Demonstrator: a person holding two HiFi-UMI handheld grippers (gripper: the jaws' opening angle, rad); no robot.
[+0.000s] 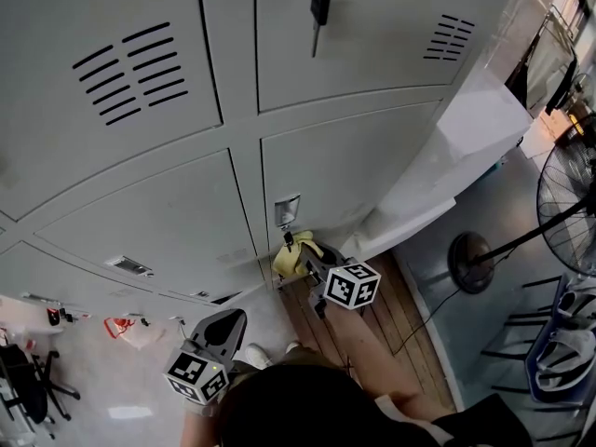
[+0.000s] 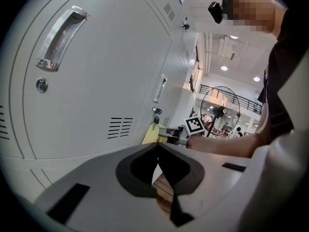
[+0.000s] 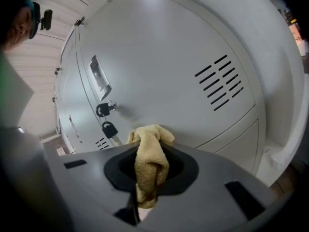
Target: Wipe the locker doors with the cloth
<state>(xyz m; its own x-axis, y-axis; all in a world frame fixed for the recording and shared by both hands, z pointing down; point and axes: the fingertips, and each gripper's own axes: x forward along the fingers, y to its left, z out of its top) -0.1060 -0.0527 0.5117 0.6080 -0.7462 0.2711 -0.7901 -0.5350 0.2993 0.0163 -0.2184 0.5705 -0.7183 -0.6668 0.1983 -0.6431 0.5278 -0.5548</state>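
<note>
Right gripper (image 1: 307, 261) is clamped on the yellow cloth (image 3: 150, 161), which bunches up out of the jaws. The cloth sits at the lower right door (image 1: 363, 156), just beside the lock and its hanging key (image 3: 109, 129), below the handle (image 3: 99, 76). It looks pressed to the metal, but contact isn't certain. Left gripper (image 2: 161, 170) has its jaws together with nothing between them, held low and off to the side, near the lower left door (image 1: 140, 222) but not touching. Progress is hard to judge: the doors show no wet marks or streaks, so wiped and unwiped panels look alike. Best guess is mid-task on this lower door, with the upper doors (image 1: 372, 35) possibly still to do.
</note>
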